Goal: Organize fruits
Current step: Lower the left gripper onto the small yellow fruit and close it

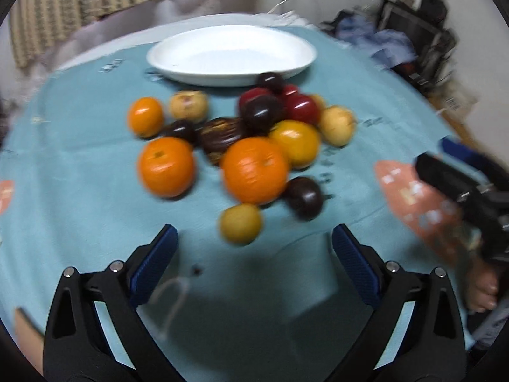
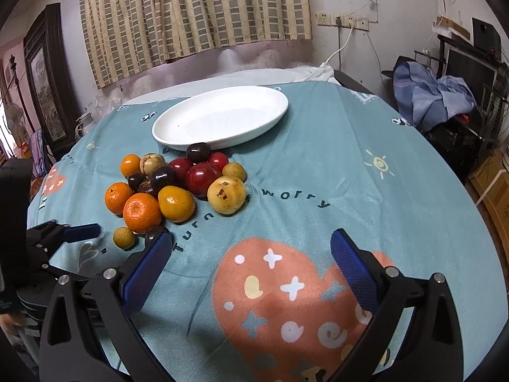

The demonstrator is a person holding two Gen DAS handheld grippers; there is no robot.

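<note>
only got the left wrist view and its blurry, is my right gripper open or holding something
Observer: The right gripper is open and empty, its fingers spread above the pink heart print on the teal tablecloth.
Operator: any fruit close to it
Observer: A small dark round fruit sits at its left fingertip, partly hidden behind it. I cannot tell whether they touch.
Operator: the big pale yellow one on the right of the pile, is it bruised
Observer: The large pale yellow round fruit has dark brown spots on its top.
</note>
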